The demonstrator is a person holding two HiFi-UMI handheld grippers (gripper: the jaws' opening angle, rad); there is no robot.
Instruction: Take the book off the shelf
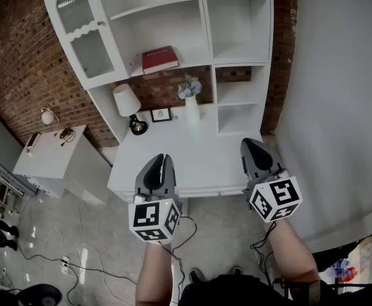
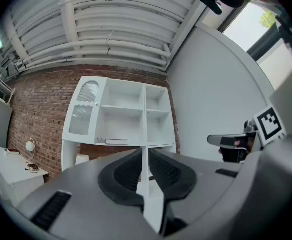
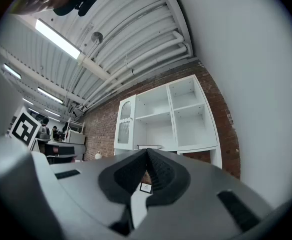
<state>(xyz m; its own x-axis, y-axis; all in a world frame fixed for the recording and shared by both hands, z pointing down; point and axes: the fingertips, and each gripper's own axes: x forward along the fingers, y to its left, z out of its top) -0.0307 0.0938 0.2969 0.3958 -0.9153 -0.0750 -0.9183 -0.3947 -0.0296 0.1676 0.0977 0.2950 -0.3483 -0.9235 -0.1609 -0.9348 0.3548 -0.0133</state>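
A red book (image 1: 159, 59) lies flat on the middle shelf of the white shelf unit (image 1: 198, 24), which stands on a white desk (image 1: 192, 164) against a brick wall. Both grippers hover over the desk's near edge, well short of the shelf. My left gripper (image 1: 164, 160) is shut with nothing between its jaws. My right gripper (image 1: 249, 144) is shut and empty too. In the left gripper view the book (image 2: 116, 141) shows far off above the closed left gripper (image 2: 144, 151). The right gripper view has the book (image 3: 150, 147) just over the closed right gripper (image 3: 147, 151).
On the desk stand a white lamp (image 1: 127, 101), a vase of flowers (image 1: 191, 104) and a small picture frame (image 1: 161, 114). A glass cabinet door (image 1: 83, 30) hangs open at the shelf's left. A low cabinet (image 1: 52, 152) stands left, cables lie on the floor, a white wall rises right.
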